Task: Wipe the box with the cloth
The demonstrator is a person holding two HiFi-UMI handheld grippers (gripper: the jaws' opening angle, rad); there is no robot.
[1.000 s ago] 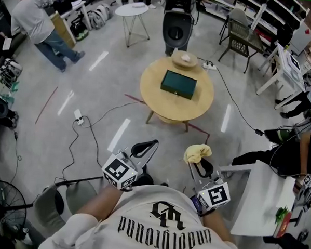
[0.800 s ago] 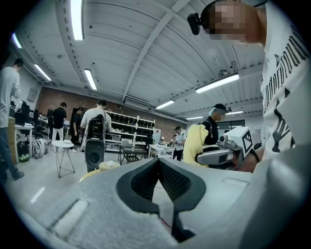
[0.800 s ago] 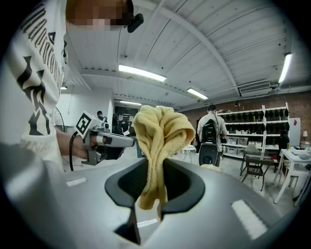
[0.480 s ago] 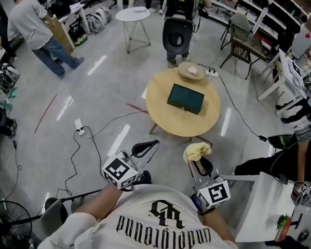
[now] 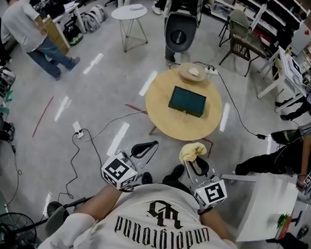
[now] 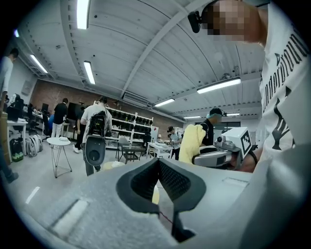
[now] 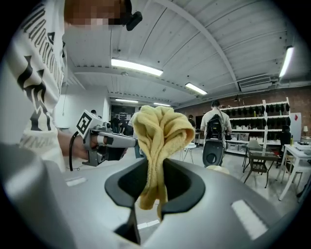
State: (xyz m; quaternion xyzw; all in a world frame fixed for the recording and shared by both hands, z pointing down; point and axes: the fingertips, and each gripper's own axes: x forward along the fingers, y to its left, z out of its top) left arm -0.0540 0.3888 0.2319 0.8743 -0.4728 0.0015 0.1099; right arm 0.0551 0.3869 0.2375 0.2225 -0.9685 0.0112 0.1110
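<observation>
ahead, bare grey floor (image 5: 95, 87) lies open around the round wooden table (image 5: 163, 119), crossed only by a cable (image 5: 101, 125) off its left edge. the dark green box (image 5: 187, 101) sits flat at the table's middle, clear of every edge and well apart from both grippers. the left gripper (image 5: 146, 147) is clenched on nothing. the right gripper (image 7: 154, 182) grasps the yellow cloth (image 5: 192, 151), bunched above its jaws, near the table's near edge.
</observation>
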